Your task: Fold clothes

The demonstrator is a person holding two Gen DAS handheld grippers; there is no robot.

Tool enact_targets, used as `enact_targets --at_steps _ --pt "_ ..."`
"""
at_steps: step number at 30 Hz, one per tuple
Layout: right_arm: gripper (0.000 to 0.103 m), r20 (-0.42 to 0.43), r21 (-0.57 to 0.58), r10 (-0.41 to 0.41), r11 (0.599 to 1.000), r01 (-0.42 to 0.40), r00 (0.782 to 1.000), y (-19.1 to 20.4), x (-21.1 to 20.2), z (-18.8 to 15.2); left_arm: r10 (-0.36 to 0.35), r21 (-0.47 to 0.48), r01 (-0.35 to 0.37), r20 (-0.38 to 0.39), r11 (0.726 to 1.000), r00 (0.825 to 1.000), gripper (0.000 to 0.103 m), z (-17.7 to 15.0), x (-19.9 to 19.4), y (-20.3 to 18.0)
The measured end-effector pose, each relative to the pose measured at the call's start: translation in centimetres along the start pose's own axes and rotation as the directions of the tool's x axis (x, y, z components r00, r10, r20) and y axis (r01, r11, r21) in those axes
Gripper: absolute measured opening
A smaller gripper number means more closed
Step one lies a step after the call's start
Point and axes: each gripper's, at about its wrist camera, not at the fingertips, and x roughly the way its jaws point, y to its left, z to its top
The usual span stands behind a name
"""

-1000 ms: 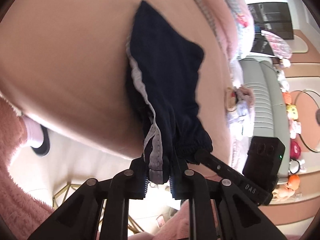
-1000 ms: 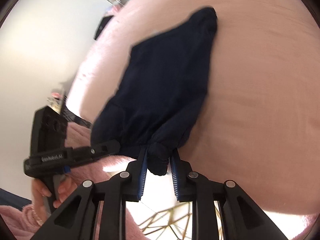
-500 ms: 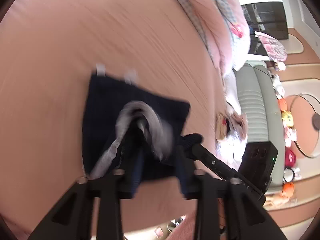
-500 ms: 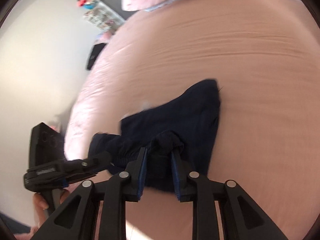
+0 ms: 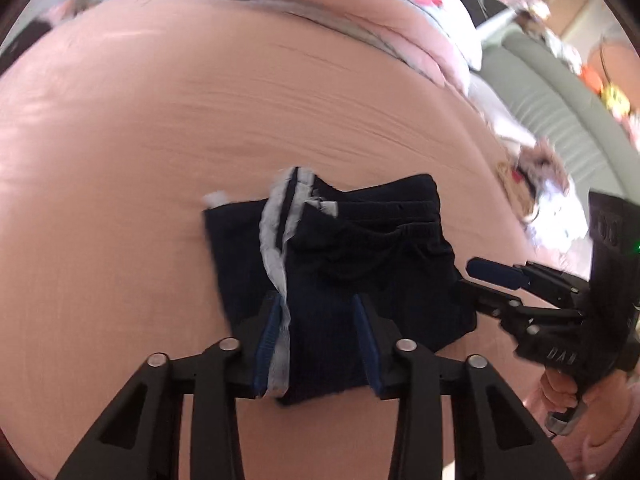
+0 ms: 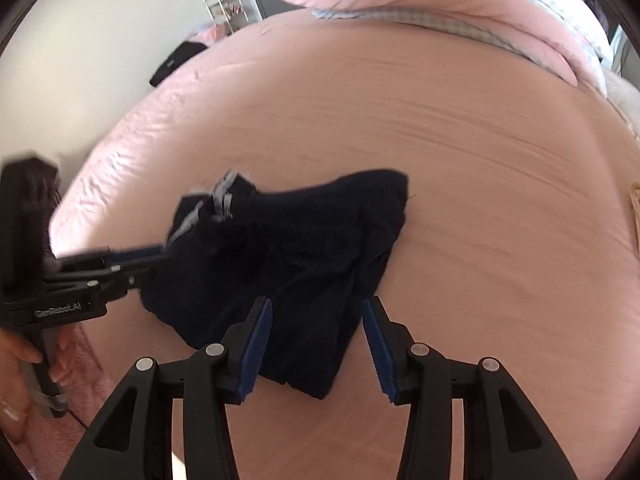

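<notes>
Navy shorts (image 5: 360,264) blurred at their striped edge; folds hide layers beneath.

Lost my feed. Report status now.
Left gripper jaws open, cloth between them. Right gripper jaws open. Navy shorts bunched on pink bed. Nothing in the way.

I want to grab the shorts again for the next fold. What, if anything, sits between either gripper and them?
Nothing visible. Both the left gripper and right gripper are open right over the dark shorts on the pink bed.
</notes>
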Motion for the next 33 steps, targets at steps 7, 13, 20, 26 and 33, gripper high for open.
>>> enact_targets --at_steps 7,13,20,26,33 --pt "0.030 0.047 -0.102 -0.072 0.992 0.077 0.996 0.9 2.2 2.6 0.073 0.063 -0.071 -0.033 0.995 0.997 0.008 -1.3 0.2 -1.1" --pt "0.030 0.106 -0.090 -0.067 0.993 0.076 0.992 1.2 1.8 4.9 0.152 0.004 -0.153 0.074 0.988 0.986 0.009 -1.0 -2.1 -0.2" --pt "0.030 0.047 -0.049 0.021 0.999 -0.019 0.999 -0.8 -1.9 2.2 0.010 0.179 -0.016 0.038 0.984 0.999 0.009 1.0 -0.9 -2.6" --pt "0.030 -0.079 -0.165 -0.075 0.984 0.061 0.994 -0.2 2.1 2.1 0.051 0.143 -0.046 -0.035 0.989 0.998 0.009 3.3 3.4 -0.1" --pt "0.031 0.044 0.055 -0.011 0.998 0.008 0.999 -2.5 0.7 5.2 -0.020 0.046 0.016 0.100 0.999 0.995 0.009 3.3 0.0 2.2"
